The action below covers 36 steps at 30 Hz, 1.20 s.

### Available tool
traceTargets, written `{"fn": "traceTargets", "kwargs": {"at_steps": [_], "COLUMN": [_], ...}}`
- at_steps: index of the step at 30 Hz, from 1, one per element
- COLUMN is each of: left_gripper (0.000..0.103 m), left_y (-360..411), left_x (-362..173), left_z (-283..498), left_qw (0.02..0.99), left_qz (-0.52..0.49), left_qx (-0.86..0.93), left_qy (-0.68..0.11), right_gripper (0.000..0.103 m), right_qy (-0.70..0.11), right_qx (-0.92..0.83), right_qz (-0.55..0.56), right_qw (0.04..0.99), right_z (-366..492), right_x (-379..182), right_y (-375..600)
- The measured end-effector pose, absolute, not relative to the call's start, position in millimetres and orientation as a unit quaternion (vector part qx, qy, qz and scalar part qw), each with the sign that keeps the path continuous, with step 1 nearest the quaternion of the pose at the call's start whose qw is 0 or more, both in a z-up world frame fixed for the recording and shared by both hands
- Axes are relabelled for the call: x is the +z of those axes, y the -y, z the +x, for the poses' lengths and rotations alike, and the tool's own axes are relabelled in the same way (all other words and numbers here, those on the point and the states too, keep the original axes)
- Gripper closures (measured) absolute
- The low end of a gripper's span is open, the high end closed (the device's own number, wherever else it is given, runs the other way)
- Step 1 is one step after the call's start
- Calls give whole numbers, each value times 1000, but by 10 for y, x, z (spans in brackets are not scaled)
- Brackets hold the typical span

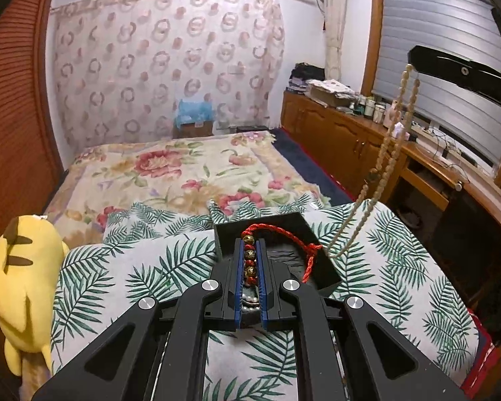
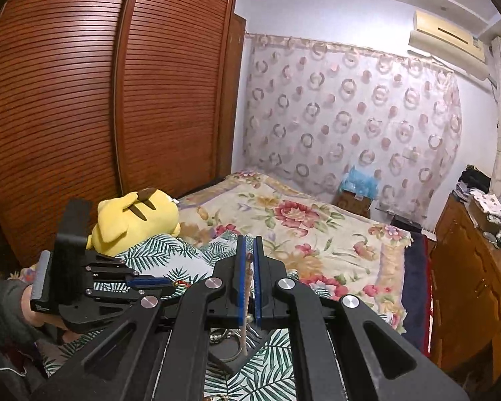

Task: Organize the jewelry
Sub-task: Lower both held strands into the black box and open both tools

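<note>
My left gripper [image 1: 250,244] is shut on a red-cord bracelet with gold beads [image 1: 249,254], held over a black tray [image 1: 320,244] on the fern-print pillow. Pearls [image 1: 250,302] lie in the tray under the jaws. My right gripper [image 2: 249,239] is shut on a long cream bead necklace [image 2: 248,275]. In the left wrist view the right gripper [image 1: 412,60] is high at the upper right, and the necklace [image 1: 389,147] hangs from it down to the tray's right edge. In the right wrist view the left gripper [image 2: 172,282] is low at the left, and the tray [image 2: 228,356] lies below.
The fern-print pillow [image 1: 133,267] lies on a bed with a floral blanket [image 1: 183,167]. A yellow plush toy [image 1: 20,274] sits to the left. A wooden cabinet [image 1: 350,137] with clutter runs along the right. A slatted wooden wardrobe [image 2: 83,100] stands to the left.
</note>
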<state>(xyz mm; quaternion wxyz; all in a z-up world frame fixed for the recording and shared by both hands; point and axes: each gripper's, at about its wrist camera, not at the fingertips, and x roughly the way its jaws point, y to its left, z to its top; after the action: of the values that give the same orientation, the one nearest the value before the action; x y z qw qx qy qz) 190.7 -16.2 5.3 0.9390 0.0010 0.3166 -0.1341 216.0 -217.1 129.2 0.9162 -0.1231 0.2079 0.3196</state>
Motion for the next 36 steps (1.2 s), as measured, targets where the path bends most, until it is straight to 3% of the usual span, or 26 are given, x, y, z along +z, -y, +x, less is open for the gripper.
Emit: {"fn": "traceTargets", "kwargs": {"at_steps": [10,23,36], "left_gripper": [97,97,97], "left_y": [140,175,297], "left_x": [-89,-227,-326], "left_z": [2122,2351,2624], "left_qw": [933,928,921], "left_qz": [-7,-3,16], "left_qx": [-132,-138,-156], "left_qy": [-334,-346,-356], "right_gripper": [98,97,97], "right_qy": [-252,-357,-380], "right_qx": [326,334,309], "right_qz": [-122,-106,-81], "right_qw": [903,866,868], "right_z": [2348,2549,2511], "right_x": [897,-162,-395], "right_y": [2058,1814,2018]}}
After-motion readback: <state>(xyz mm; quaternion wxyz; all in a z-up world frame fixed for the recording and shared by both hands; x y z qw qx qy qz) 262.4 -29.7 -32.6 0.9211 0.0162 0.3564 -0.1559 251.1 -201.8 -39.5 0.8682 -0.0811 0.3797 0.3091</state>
